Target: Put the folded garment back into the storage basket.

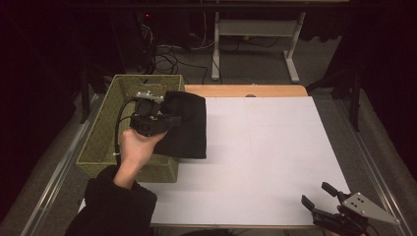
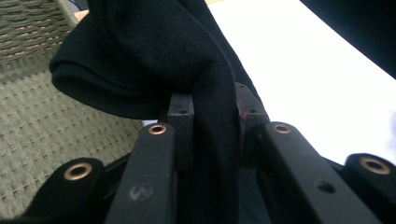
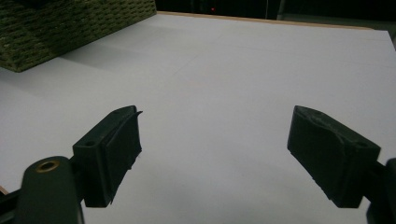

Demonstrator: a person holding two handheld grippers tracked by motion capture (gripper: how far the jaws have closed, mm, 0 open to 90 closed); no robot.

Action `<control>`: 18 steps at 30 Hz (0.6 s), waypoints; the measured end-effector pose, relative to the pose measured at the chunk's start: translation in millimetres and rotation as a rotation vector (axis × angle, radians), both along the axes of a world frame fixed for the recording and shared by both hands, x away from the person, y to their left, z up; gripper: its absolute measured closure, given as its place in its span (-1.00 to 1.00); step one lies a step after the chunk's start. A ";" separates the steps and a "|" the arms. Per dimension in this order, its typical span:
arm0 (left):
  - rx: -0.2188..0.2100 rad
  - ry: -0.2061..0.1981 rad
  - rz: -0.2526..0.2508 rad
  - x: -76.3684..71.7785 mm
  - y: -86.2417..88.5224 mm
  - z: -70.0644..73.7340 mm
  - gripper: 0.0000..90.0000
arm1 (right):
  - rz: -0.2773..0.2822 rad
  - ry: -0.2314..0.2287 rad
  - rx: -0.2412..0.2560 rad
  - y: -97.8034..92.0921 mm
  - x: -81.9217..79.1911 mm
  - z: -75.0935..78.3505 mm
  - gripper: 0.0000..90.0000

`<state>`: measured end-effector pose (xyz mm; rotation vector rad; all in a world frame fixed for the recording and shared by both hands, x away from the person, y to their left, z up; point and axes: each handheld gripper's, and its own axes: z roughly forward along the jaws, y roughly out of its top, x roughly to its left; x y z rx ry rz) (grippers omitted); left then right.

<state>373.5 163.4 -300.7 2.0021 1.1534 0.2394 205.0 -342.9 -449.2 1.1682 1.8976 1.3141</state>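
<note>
A black folded cloth (image 1: 187, 125) hangs over the right wall of a woven olive basket (image 1: 101, 135), partly over the white table sheet (image 1: 265, 157). My left gripper (image 1: 164, 118), held by a hand above the basket, is shut on the cloth's edge; in the left gripper view the black cloth (image 2: 154, 56) runs pinched between the two jaws (image 2: 212, 126). My right gripper (image 1: 319, 195) sits at the table's near right corner, open, with nothing between its fingers (image 3: 112, 149).
The basket (image 3: 56, 28) stands at the table's left edge. A wooden table edge (image 1: 246, 90) shows behind the white sheet. Beyond it, a desk frame (image 1: 255, 34) and cables lie on the dark floor.
</note>
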 end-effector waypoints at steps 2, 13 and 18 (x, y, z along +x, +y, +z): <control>-0.005 -0.002 0.008 -0.5 3.3 0.2 0.57 | 0.002 0.002 -0.006 0.0 0.1 0.0 -0.61; -0.011 -0.014 0.034 -2.3 19.9 3.1 0.57 | -0.001 0.000 -0.005 -0.3 0.0 -0.1 -0.61; -0.019 -0.019 0.055 -4.5 33.4 3.9 0.57 | -0.001 0.001 -0.006 -0.2 0.0 -0.1 -0.61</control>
